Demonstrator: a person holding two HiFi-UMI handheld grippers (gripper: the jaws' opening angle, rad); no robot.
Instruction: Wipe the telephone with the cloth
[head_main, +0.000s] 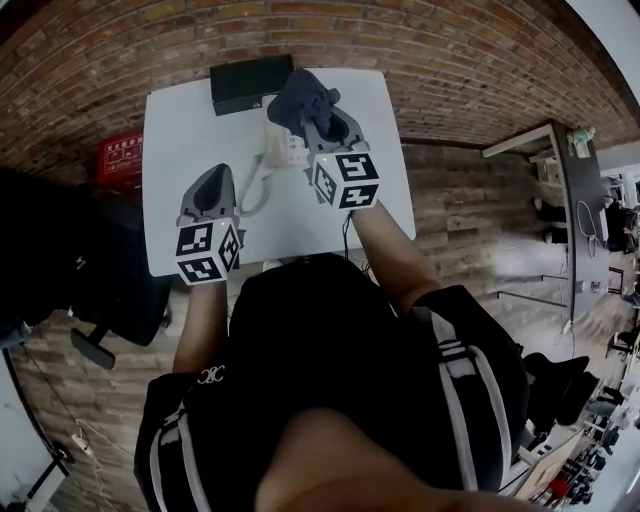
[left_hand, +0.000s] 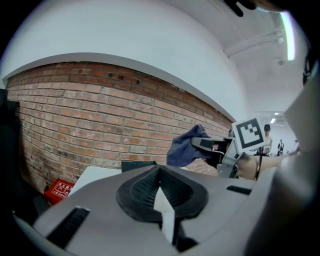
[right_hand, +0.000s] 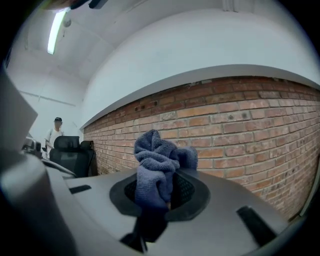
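Note:
A white telephone (head_main: 285, 150) with a curly cord (head_main: 255, 190) rests near the middle of the white table (head_main: 180, 120), partly hidden by my right gripper. That right gripper (head_main: 318, 112) hovers over the phone's far end, shut on a bunched dark blue cloth (head_main: 300, 98). In the right gripper view the cloth (right_hand: 157, 160) sticks up from between the jaws of the right gripper (right_hand: 162, 192). My left gripper (head_main: 212, 182) is held left of the phone, jaws together and holding nothing. The left gripper view has the left gripper (left_hand: 160, 175) low, and the cloth (left_hand: 185, 147) in the right gripper (left_hand: 207, 145) to its right.
A black box (head_main: 250, 82) lies at the table's far edge against the brick wall, also in the left gripper view as a black box (left_hand: 137, 164). A red crate (head_main: 122, 155) sits on the floor at left. A dark office chair (head_main: 100, 280) stands left of the person.

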